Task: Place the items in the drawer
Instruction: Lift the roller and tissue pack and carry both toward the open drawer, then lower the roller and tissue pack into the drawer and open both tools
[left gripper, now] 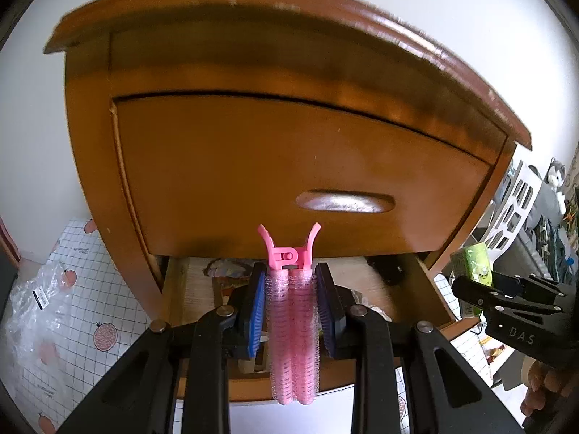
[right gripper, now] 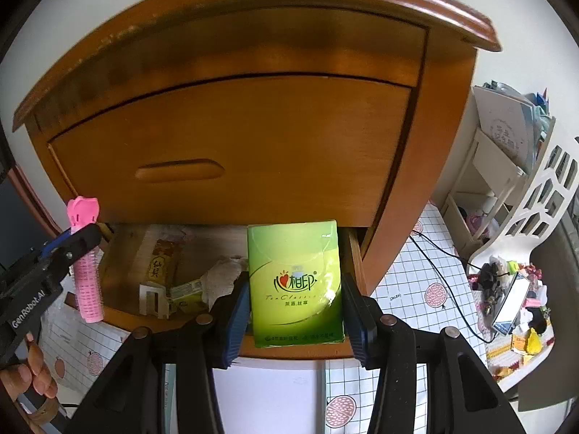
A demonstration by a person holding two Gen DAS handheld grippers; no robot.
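Observation:
My left gripper (left gripper: 291, 289) is shut on a pink hair-roller clip (left gripper: 292, 325), held upright with its forked handle on top. It hangs over the open lower drawer (left gripper: 427, 300) of a brown wooden cabinet (left gripper: 253, 144). My right gripper (right gripper: 295, 289) is shut on a green tissue pack (right gripper: 295, 285), also above the drawer (right gripper: 356, 253), near its right side. Each view shows the other tool: the right gripper with the tissue pack (left gripper: 474, 260) at the right, the left gripper with the roller clip (right gripper: 87, 275) at the left.
Inside the drawer lie a snack wrapper (right gripper: 163, 264), a white cloth (right gripper: 222, 278) and small packets. The closed upper drawer front (right gripper: 231, 152) overhangs it. A crinkled plastic bag (left gripper: 39, 303) lies on the grid-patterned floor at the left. A white basket (right gripper: 535, 209) and clutter stand to the right.

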